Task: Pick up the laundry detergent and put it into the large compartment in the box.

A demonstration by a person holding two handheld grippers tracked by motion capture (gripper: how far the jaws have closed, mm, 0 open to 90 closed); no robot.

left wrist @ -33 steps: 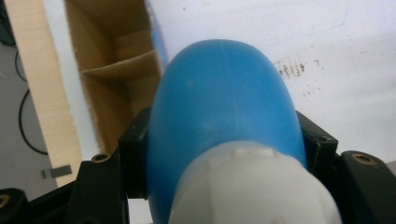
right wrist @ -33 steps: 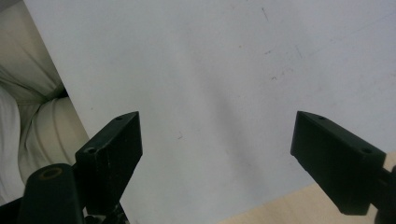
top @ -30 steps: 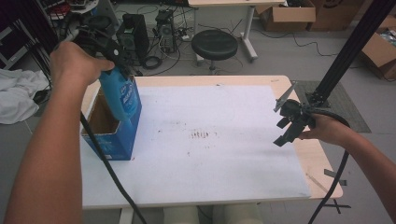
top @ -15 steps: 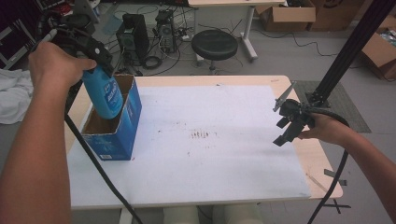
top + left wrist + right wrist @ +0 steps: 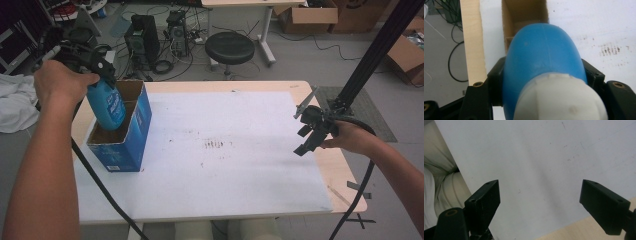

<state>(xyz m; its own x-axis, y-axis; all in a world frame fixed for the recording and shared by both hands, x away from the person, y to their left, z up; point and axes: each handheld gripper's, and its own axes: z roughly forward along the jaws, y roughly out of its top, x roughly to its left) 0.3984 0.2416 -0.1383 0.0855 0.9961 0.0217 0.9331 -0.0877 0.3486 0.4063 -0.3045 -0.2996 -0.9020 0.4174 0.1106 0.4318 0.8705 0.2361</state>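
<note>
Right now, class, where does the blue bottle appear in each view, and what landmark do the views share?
High view: blue bottle at left, over the open box.
Left gripper view: centre, clamped between the jaws.
Right gripper view: not in it.
Shared landmark: the white mat.

A light wooden table with rounded corners (image 5: pixel 345 165) fills the middle of the high view. A large white sheet (image 5: pixel 225 165), marked with small brown smudges near its centre, covers most of its top. An open blue cardboard box (image 5: pixel 131 135) stands on the sheet at the centre left of the frame.
</note>
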